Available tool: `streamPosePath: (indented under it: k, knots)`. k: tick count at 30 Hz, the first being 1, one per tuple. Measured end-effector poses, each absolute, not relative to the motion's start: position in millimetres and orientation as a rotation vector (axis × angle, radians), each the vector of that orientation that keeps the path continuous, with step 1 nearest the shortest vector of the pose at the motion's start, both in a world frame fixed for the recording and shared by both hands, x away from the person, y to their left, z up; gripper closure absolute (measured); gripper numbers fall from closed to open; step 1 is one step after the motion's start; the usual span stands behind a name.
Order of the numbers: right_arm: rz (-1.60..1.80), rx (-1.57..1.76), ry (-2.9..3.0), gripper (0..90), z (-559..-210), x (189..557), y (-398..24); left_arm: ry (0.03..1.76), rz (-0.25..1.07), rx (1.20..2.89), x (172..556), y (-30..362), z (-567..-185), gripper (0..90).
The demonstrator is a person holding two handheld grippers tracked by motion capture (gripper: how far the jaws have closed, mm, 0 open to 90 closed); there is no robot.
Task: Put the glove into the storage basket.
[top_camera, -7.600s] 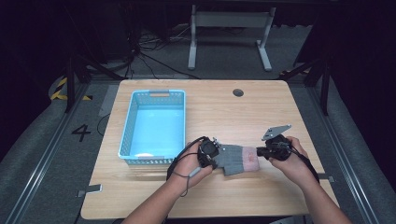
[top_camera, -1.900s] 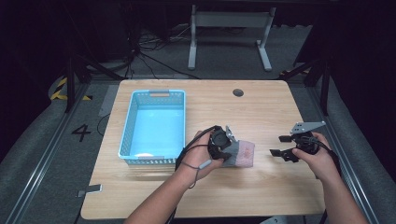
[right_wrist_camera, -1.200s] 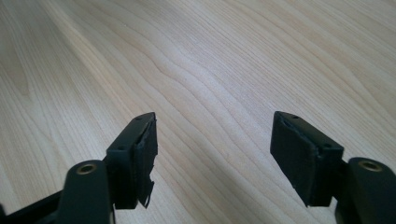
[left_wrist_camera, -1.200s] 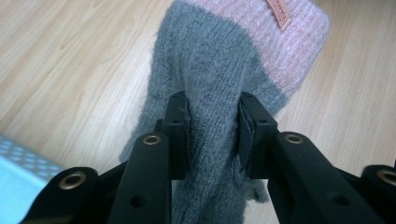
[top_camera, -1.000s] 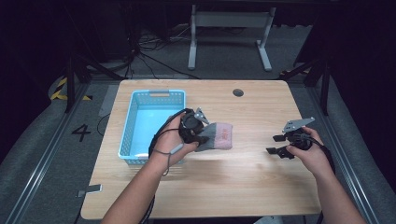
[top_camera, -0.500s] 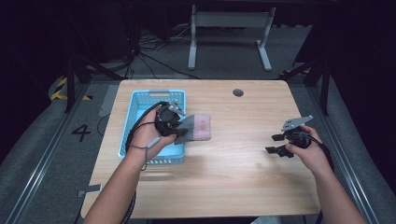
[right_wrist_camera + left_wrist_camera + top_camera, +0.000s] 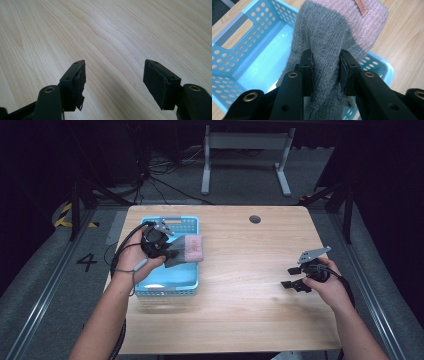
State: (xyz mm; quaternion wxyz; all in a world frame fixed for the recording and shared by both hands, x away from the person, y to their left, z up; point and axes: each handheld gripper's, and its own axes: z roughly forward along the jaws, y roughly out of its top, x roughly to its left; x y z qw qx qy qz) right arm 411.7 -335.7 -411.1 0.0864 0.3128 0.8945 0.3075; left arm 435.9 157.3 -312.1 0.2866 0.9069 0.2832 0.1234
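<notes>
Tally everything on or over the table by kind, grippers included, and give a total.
Knitted grey-and-pink garment: 1
Blue basket: 1
Grippers: 2, the left gripper and the right gripper
Total: 4

light wooden table (image 7: 235,285), blue perforated basket (image 7: 187,287) on its left part (open-topped)

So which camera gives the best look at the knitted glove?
The left gripper view: the grey and pink knitted glove sits close up, pinched between the left gripper jaws, its label visible. The high view shows it small over the blue basket.
</notes>
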Motion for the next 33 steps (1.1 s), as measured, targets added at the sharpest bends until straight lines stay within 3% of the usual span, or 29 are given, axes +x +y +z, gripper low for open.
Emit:
streamPosePath:
  k: [13,33]
  knots:
    - [0.914,0.975,2.651,34.5,-415,398,-343,0.788,0.357,2.486,466,173,-331,68.1]
    - [0.886,0.969,2.662,32.8,-422,378,-334,0.833,0.173,2.551,504,171,-379,67.5]
